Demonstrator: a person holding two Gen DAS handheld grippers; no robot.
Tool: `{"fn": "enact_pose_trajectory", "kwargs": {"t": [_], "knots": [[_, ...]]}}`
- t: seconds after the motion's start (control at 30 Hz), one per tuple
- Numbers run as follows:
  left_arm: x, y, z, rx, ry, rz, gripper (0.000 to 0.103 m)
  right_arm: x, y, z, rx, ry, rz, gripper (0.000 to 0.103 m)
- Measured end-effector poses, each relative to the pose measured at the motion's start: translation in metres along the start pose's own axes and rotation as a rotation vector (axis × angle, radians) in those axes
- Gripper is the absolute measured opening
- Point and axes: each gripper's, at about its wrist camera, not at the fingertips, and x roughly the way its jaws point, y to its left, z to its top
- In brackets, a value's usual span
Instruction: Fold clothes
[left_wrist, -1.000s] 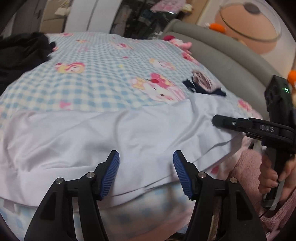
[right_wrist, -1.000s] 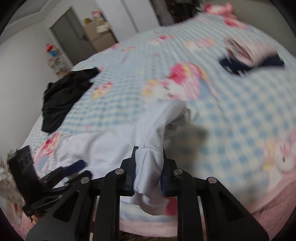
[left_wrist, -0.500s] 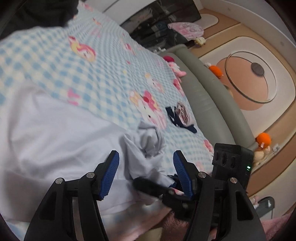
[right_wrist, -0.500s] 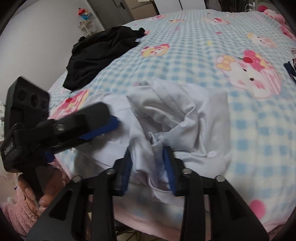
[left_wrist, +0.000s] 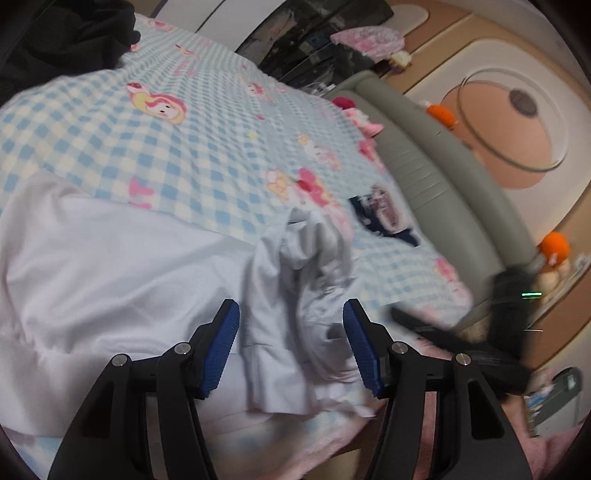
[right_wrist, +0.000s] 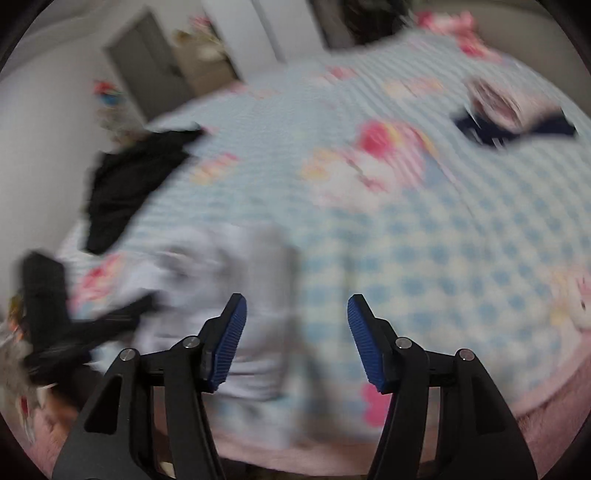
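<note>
A white garment (left_wrist: 110, 280) lies spread on the bed's near edge, with a bunched, folded-over sleeve or corner (left_wrist: 306, 280) at its right end. My left gripper (left_wrist: 291, 347) is open, and its jaws stand either side of that bunched part. My right gripper (right_wrist: 297, 339) is open and empty, and it hovers just right of the garment (right_wrist: 229, 295), which is blurred in the right wrist view. The right gripper also shows blurred in the left wrist view (left_wrist: 461, 336).
The bed has a blue checked cartoon sheet (left_wrist: 166, 155). A black garment (right_wrist: 129, 184) lies at the far left, a small dark blue and patterned item (left_wrist: 384, 218) at the right. A grey padded headboard (left_wrist: 443, 184) runs along the right side.
My right gripper has let go of the white garment's bunched end, opened, and pulled away to the right. The bunch now lies on the bed between my left gripper's open jaws.
</note>
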Motion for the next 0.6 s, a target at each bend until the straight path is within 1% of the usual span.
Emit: {"fn": "enact_pose_trajectory", "kwargs": {"t": [0.03, 0.07, 0.13, 0.2, 0.3, 0.33, 0.37, 0.4, 0.43, 0.47, 0.53, 0.6], "knots": [[-0.001, 0.001, -0.001, -0.015, 0.009, -0.044, 0.060, 0.010, -0.007, 0.000, 0.016, 0.037, -0.024, 0.056], [-0.001, 0.001, -0.002, -0.028, 0.017, -0.076, 0.060, 0.013, -0.006, -0.005, 0.008, 0.046, -0.016, 0.055], [0.002, 0.000, -0.005, -0.043, 0.021, -0.089, 0.062, 0.020, -0.004, -0.013, -0.007, 0.062, 0.001, 0.055], [0.012, -0.004, -0.005, -0.035, 0.048, -0.061, 0.064, 0.019, 0.000, -0.017, -0.019, 0.043, 0.019, 0.055], [0.028, -0.014, -0.004, 0.014, 0.087, 0.023, 0.063, 0.019, -0.002, -0.019, -0.004, 0.041, 0.048, 0.055], [0.034, -0.019, -0.004, 0.039, 0.098, 0.071, 0.059, 0.018, -0.003, -0.019, 0.006, 0.040, 0.060, 0.055], [0.039, -0.025, -0.004, 0.066, 0.109, 0.125, 0.050, 0.020, -0.003, -0.019, 0.016, 0.038, 0.070, 0.055], [0.043, -0.028, -0.004, 0.084, 0.120, 0.159, 0.029, 0.019, -0.003, -0.020, 0.025, 0.038, 0.076, 0.055], [0.046, -0.032, -0.005, 0.098, 0.130, 0.185, 0.025, 0.020, -0.003, -0.019, 0.027, 0.039, 0.075, 0.055], [0.044, -0.035, -0.003, 0.108, 0.126, 0.197, 0.023, 0.020, -0.002, -0.017, 0.028, 0.041, 0.075, 0.055], [0.026, -0.046, 0.007, 0.142, 0.085, 0.202, 0.021, 0.019, 0.000, -0.013, 0.034, 0.040, 0.082, 0.055], [0.004, -0.055, 0.020, 0.161, 0.037, 0.200, 0.021, 0.007, 0.001, -0.007, 0.043, 0.013, 0.120, 0.057]]}}
